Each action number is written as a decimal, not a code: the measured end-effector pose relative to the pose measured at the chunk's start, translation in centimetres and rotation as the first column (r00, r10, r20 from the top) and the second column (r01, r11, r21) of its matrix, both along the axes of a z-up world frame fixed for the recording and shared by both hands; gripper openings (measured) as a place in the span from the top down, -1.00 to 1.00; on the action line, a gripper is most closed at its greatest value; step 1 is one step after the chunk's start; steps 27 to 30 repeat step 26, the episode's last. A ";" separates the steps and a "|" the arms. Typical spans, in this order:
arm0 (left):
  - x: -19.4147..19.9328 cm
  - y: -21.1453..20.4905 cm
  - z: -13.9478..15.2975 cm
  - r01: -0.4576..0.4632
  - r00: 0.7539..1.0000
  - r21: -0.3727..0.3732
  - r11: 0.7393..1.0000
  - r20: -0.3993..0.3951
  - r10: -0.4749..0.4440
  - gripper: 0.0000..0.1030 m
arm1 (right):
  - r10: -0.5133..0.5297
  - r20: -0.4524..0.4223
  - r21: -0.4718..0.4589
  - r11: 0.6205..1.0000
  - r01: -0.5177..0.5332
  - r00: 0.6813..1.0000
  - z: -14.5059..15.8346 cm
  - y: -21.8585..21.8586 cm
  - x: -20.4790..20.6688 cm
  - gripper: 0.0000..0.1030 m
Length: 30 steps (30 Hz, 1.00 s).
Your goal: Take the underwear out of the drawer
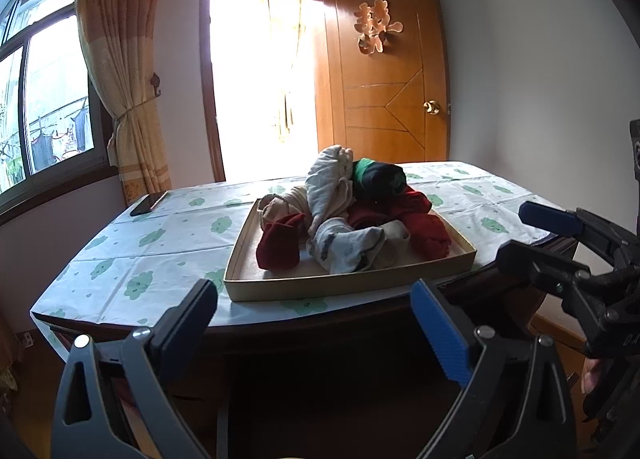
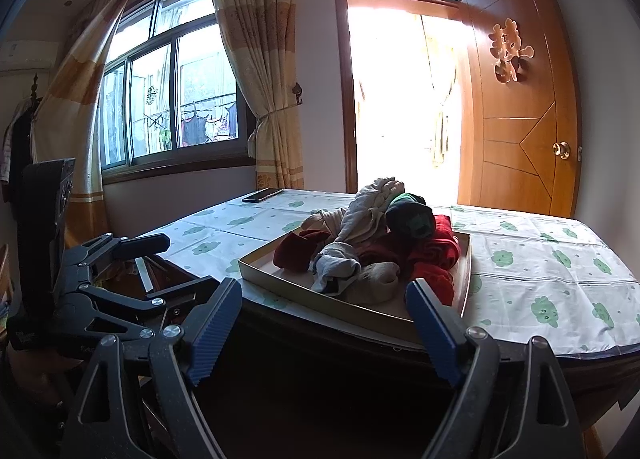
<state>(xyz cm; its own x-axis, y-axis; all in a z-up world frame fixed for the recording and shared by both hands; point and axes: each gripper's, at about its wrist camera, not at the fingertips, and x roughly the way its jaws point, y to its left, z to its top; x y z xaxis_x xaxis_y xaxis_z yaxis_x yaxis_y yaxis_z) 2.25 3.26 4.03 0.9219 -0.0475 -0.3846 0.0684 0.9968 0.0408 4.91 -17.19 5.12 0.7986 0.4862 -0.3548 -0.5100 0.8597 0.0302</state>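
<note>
A shallow tan tray-like drawer [image 1: 280,288] [image 2: 280,283] lies on the table near its front edge. It holds a pile of garments [image 1: 348,215] [image 2: 368,243]: red, grey, beige and a dark green-trimmed piece on top [image 1: 378,177] [image 2: 410,215]. My left gripper [image 1: 316,323] is open and empty, in front of the table edge, short of the drawer. My right gripper [image 2: 324,323] is open and empty, also in front of the drawer. Each gripper shows in the other's view, the right [image 1: 560,235] and the left [image 2: 140,259].
The table [image 1: 132,271] [image 2: 540,283] has a white cloth with green cloud prints. A dark phone [image 1: 148,203] [image 2: 262,195] lies at its far left corner. Behind are a window with curtains [image 1: 120,99], a bright doorway and an open wooden door [image 1: 384,79].
</note>
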 end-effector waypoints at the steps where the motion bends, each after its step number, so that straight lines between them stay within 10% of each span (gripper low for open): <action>1: 0.1 0.1 -0.1 0.000 1.000 -0.005 1.000 -0.004 0.000 -0.92 | 0.002 0.000 0.000 1.000 -0.002 1.000 0.0 0.0 0.0 -0.67; 30: 0.5 0.7 -0.5 -0.026 1.000 -0.017 1.000 -0.015 0.026 -0.99 | 0.003 0.000 -0.004 1.000 -0.003 1.000 -0.2 0.0 -0.2 -0.68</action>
